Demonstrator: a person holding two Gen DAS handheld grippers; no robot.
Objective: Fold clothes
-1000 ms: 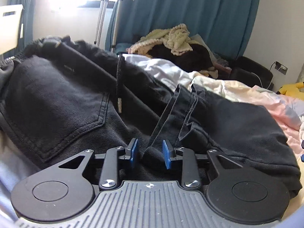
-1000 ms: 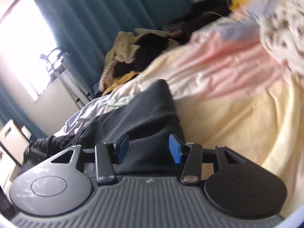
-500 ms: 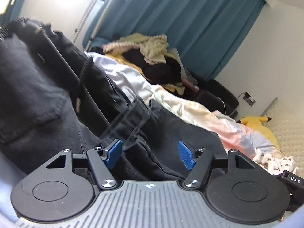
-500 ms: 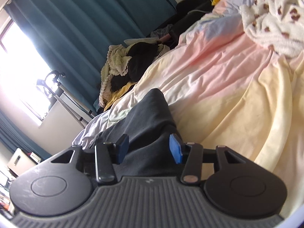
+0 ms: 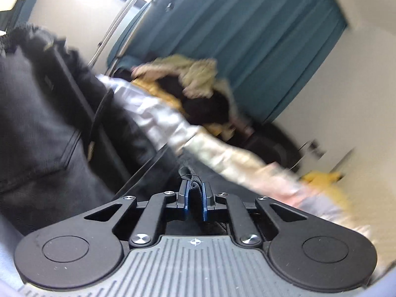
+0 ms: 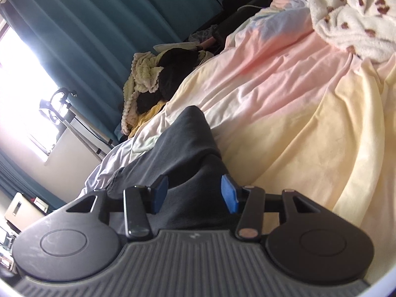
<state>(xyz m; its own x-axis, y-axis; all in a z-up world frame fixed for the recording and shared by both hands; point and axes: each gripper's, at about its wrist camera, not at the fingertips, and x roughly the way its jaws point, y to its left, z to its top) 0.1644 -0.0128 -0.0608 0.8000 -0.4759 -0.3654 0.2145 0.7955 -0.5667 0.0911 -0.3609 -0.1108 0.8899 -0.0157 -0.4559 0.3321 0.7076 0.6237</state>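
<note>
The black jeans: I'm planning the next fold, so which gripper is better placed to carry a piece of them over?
Left. The left gripper is shut on a fold of the black jeans, ready to pull. The right gripper is open, its fingers only straddling the dark cloth.

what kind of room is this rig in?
Most likely a bedroom: a bed under a pastel duvet, teal curtains beside a bright window, and a heap of clothes past the black jeans.
</note>
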